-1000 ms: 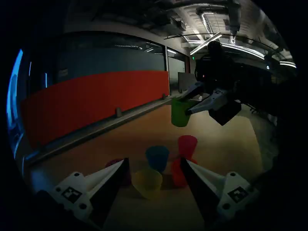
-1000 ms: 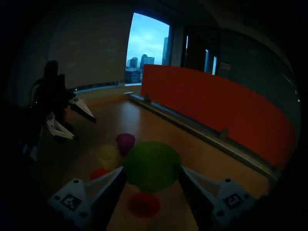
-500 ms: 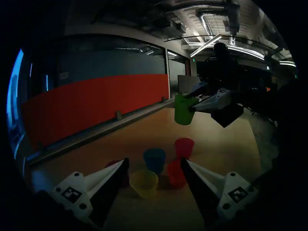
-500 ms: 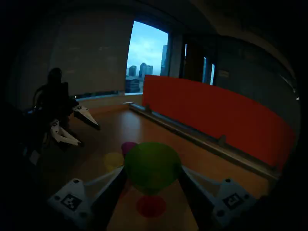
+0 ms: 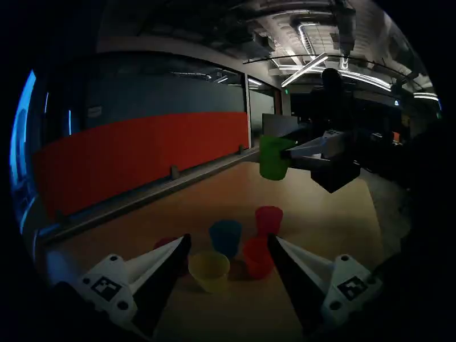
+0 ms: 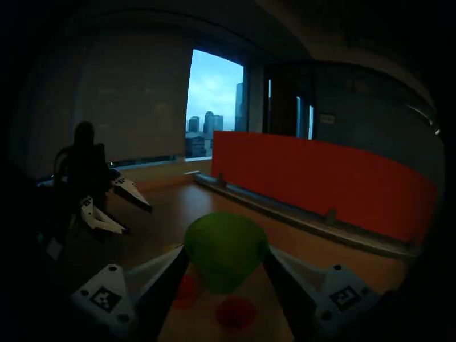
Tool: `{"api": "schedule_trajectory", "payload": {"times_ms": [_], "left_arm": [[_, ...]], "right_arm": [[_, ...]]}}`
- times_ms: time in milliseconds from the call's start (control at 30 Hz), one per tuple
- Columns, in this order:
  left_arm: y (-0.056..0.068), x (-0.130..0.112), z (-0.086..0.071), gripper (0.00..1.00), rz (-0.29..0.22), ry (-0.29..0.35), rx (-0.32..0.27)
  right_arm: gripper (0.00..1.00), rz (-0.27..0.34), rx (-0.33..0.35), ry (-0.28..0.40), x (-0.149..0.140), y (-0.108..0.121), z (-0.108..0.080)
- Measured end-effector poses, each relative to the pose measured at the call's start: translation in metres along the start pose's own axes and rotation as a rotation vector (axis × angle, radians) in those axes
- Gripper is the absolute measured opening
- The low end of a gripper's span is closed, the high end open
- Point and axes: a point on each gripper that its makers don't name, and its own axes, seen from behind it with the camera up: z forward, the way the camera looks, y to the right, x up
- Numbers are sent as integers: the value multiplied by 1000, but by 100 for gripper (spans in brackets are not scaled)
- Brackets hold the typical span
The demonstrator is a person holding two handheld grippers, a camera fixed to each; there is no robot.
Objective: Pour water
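My right gripper (image 6: 226, 249) is shut on a green cup (image 6: 226, 259), held upright well above the wooden table (image 6: 285, 239). In the left gripper view that green cup (image 5: 273, 158) hangs high in the right gripper (image 5: 284, 149), above and beyond a cluster of cups. The cluster holds a yellow cup (image 5: 209, 271), a blue cup (image 5: 225, 237), two red cups (image 5: 268, 219) (image 5: 256, 256) and a dark cup (image 5: 165, 243) partly hidden by a finger. My left gripper (image 5: 228, 239) stands open just in front of the cluster, holding nothing. It appears far left as the left gripper (image 6: 137, 221).
A long orange partition (image 5: 142, 148) with a metal rail runs along the table's far side. A bright window (image 6: 214, 102) is behind. Two red cups (image 6: 235, 312) (image 6: 185, 288) sit below the green cup. The room is dim.
The right gripper has lifted the green cup higher and a little away from the cluster. The left gripper has barely moved and stays open.
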Motion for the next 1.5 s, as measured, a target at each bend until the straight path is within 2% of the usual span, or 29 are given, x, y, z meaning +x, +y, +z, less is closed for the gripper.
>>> {"api": "schedule_trajectory", "payload": {"times_ms": [767,1500], "left_arm": [[0,5,-1,99,-6,18,5],[-2,4,0,99,-7,11,9]], "right_arm": [[91,21,6,140,26,-3,-12],[91,-24,23,149,29,-13,-15]]}}
